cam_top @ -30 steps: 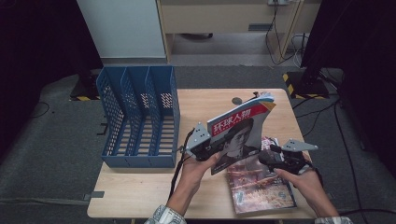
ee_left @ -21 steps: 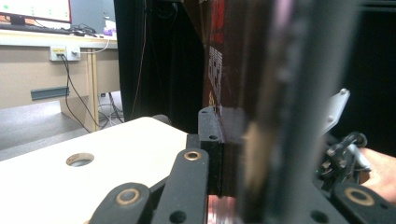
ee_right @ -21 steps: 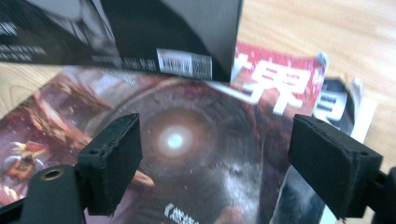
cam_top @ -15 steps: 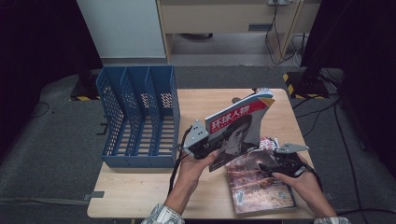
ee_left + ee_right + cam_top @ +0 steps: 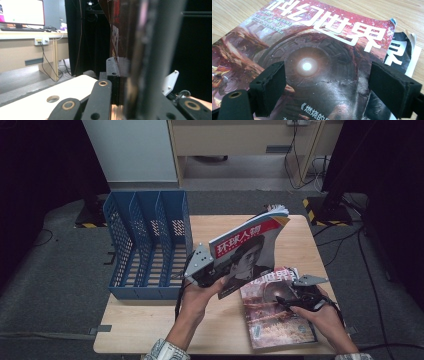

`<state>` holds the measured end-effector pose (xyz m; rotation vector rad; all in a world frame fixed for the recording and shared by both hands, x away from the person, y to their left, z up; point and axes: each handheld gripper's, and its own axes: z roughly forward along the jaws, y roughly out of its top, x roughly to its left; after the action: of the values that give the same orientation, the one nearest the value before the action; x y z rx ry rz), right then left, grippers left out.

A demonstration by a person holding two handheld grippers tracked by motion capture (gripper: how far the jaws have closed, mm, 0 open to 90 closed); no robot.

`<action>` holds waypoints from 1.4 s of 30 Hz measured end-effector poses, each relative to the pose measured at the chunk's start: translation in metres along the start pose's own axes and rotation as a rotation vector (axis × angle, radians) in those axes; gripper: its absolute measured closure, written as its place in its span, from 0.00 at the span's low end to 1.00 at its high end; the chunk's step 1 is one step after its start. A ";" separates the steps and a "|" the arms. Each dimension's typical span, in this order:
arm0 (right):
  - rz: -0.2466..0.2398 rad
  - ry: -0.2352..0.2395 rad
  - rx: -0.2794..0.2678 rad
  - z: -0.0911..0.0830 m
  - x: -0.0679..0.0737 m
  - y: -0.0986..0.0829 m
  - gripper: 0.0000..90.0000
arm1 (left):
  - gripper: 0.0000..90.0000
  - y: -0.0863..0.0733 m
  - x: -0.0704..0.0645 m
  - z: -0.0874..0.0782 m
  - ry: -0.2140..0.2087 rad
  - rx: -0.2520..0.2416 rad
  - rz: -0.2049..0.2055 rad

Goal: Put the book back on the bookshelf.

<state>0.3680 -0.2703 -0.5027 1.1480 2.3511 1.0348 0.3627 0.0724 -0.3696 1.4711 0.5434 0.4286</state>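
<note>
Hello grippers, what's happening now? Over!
Left gripper shut on raised magazine. Right gripper open over flat magazine. Blue rack beside, nothing between.

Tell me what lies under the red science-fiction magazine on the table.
Under the red science-fiction magazine another magazine peeks out at one corner, with black and white print. The rest of it is covered, so its cover cannot be read. Below both is the wooden table.

— What lies under the right gripper point(image 5: 332, 92)?
— A red science-fiction magazine point(image 5: 317, 50), flat on the wooden table point(image 5: 234, 12). The black jaws stand wide apart above its cover.
— Anything beneath?
— Another magazine's corner point(image 5: 404, 56) peeks out.
</note>
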 end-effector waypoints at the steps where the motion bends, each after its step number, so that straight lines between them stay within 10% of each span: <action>1: 0.000 0.000 0.000 0.000 0.000 0.000 0.16 | 0.96 0.000 0.000 0.000 0.000 0.000 0.000; 42: -0.002 -0.024 -0.024 0.003 0.004 -0.005 0.15 | 0.96 0.039 0.033 -0.073 0.137 -0.067 0.012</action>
<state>0.3639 -0.2681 -0.5084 1.1420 2.3147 1.0406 0.3492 0.1529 -0.3346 1.3884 0.6237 0.5548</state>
